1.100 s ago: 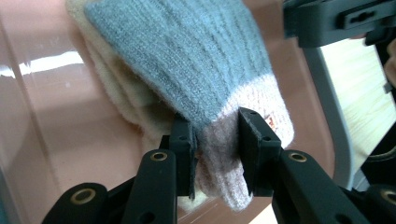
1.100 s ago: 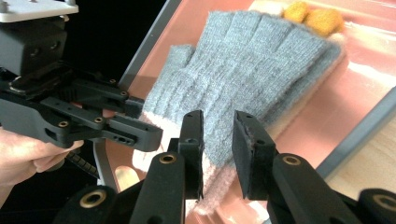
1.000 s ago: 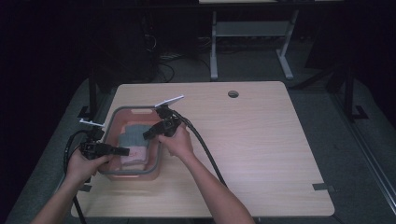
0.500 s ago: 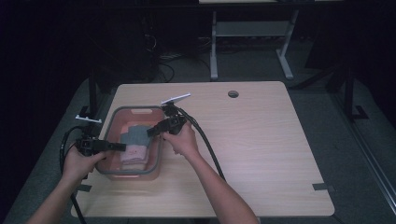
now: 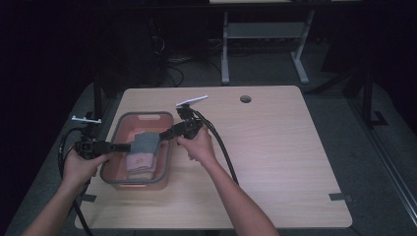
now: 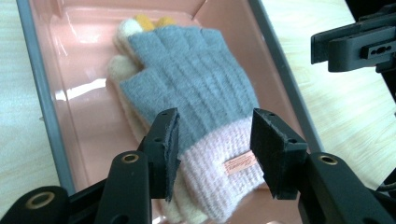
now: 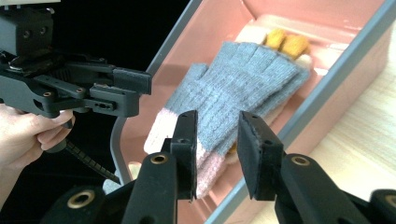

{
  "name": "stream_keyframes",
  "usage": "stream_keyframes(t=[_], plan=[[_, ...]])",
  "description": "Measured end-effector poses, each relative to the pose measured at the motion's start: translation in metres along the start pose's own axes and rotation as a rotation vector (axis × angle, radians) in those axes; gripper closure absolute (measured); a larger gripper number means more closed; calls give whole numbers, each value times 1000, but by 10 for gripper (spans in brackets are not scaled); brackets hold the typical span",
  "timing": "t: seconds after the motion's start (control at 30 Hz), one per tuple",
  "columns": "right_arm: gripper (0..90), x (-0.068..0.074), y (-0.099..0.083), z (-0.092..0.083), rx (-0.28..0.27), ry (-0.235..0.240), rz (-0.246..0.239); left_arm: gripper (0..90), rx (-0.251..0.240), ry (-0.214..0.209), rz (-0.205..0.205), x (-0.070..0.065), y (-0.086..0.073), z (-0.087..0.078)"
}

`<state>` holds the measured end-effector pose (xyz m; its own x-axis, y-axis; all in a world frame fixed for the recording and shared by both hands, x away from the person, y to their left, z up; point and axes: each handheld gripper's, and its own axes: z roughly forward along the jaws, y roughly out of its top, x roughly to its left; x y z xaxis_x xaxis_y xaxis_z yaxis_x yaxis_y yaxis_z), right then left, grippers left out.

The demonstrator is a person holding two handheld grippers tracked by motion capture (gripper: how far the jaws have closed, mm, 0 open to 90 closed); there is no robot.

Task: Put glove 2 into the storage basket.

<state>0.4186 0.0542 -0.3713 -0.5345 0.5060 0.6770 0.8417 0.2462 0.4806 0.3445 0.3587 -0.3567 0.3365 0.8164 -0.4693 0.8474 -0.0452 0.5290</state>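
In the high view, a pink tub with a grey rim [image 5: 118, 129] is seen at the left of the wooden table [image 5: 275, 162]. A pair of knitted gloves [image 5: 142, 150] is laid flat inside it, one glove stacked on the other. The left gripper [image 5: 127, 146] is held at the tub's left side and the right gripper [image 5: 163, 135] at its right, both pointed inward over the gloves.

In the left gripper view, the top glove [image 6: 201, 93] is shown with a grey body, a pale pink cuff and a small sewn label [image 6: 239, 164]. A cream glove with yellow fingertips [image 6: 152, 21] is seen beneath it. The jaws are spread on either side of the cuff and have just been opening; the pads are clear of the wool, so nothing is pinched.

In the right gripper view, the same stack [image 7: 243, 79] is seen from the other side, lying along the tub floor. These jaws are also parted and have just been opening, with the cuff seen between them but not pressed.

The gloves are judged light, soft and limp, so they are likely to sag and fold when lifted. The ribbed knit should offer good friction and is not fragile. The thick cuff is judged the best place for a hold, pinched deeply so that both layers are caught; a shallow grip may lift the grey glove alone.
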Motion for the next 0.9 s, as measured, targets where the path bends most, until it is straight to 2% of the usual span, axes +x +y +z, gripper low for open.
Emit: stream_keyframes(t=[0.33, 0.9], plan=[[618, -7, -2, -22, -23, -10, -2, 490, -38, -50, 14, -14, 8, -3], [561, -20, -13, -52, -57, -43, 2, 444, -42, -106, 66, -44, 18, 7]])
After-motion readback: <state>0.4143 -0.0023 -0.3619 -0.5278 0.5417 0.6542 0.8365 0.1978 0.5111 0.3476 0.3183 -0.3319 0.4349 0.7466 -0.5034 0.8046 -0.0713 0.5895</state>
